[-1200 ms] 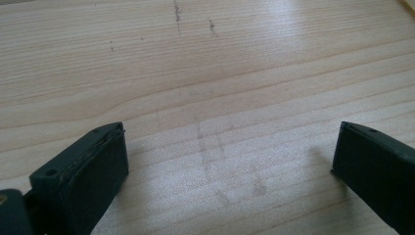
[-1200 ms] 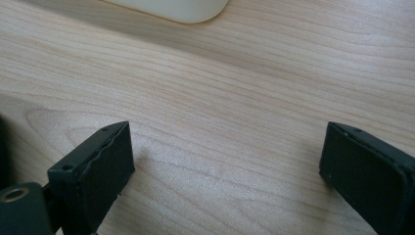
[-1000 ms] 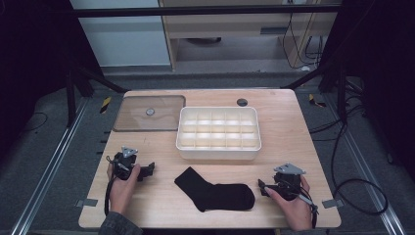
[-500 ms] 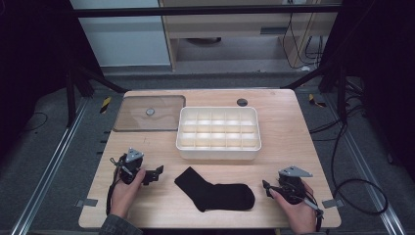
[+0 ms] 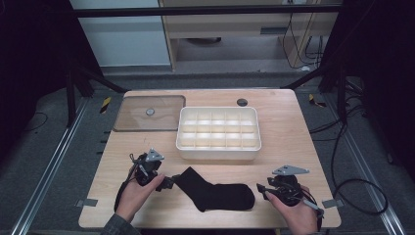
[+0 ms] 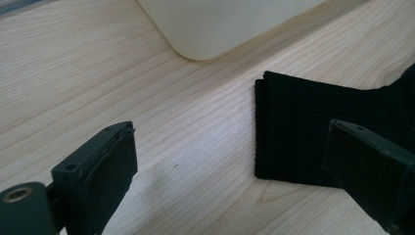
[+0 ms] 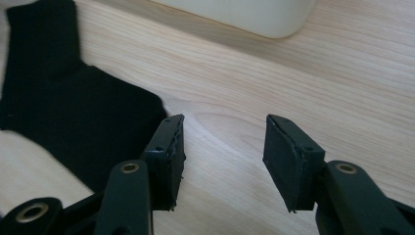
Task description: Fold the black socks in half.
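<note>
A black sock lies flat on the wooden table near its front edge, with the cuff at the left and the toe at the right. My left gripper sits just left of the cuff and is open wide. In the left gripper view the cuff lies ahead of the left gripper, by its right jaw. My right gripper is beside the toe. Its jaws have just been closing and stand half apart with bare wood between them. The right gripper has the toe to its left.
A white box divided into several compartments stands in the middle of the table behind the sock. A clear lid lies at the back left. A small black disc sits near the far edge.
The left hand has moved right, up to the sock's cuff. The right hand has lifted a little, and its jaws have narrowed.
</note>
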Demonstrator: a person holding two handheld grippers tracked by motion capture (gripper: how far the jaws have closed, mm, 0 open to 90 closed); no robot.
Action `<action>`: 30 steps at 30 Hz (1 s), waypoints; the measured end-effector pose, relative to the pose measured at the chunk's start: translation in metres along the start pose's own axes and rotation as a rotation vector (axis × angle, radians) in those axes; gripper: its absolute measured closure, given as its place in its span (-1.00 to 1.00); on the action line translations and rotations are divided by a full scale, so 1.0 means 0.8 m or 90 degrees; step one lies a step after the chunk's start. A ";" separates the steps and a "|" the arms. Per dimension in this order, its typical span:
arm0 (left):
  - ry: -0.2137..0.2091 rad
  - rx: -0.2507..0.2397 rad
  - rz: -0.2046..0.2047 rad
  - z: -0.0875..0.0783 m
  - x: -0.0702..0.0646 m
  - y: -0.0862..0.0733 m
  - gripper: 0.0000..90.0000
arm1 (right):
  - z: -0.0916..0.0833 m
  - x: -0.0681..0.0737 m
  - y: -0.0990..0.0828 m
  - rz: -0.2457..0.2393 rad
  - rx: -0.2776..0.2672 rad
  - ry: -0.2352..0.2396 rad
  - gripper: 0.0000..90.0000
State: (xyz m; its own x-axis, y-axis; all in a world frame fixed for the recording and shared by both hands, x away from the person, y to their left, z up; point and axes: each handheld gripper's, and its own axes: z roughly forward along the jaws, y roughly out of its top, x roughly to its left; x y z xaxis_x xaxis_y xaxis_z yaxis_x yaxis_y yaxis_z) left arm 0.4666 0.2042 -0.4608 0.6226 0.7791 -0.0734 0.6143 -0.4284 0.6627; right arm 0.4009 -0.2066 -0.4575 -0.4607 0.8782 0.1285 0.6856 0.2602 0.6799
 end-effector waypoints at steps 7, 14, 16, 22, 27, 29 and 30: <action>-0.009 0.024 0.029 0.000 -0.016 0.016 -0.84 | -0.012 0.015 0.022 -0.013 0.002 0.021 0.24; -0.002 0.039 0.032 0.010 -0.022 0.018 -0.75 | 0.015 0.041 0.024 -0.020 0.043 0.053 0.13; -0.004 0.040 0.036 0.013 -0.027 0.017 -0.72 | 0.020 0.044 0.023 -0.022 0.048 0.052 0.09; -0.002 0.053 0.049 0.016 -0.030 0.019 -0.68 | 0.025 0.044 0.015 -0.010 0.065 0.046 -0.02; 0.002 0.055 0.054 0.017 -0.032 0.023 -0.67 | 0.026 0.041 0.006 0.002 0.080 0.052 -0.01; 0.005 0.059 0.057 0.020 -0.034 0.023 -0.67 | 0.028 0.041 0.000 0.002 0.089 0.058 0.01; 0.005 0.059 0.057 0.020 -0.034 0.023 -0.67 | 0.028 0.041 0.000 0.002 0.089 0.058 0.01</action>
State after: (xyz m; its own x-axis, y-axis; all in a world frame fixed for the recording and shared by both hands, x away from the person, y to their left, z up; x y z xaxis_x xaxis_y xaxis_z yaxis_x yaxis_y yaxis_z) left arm 0.4688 0.1678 -0.4582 0.6736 0.7391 -0.0102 0.5981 -0.5369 0.5950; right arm 0.3987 -0.1692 -0.4693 -0.5035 0.8404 0.2004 0.7562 0.3164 0.5728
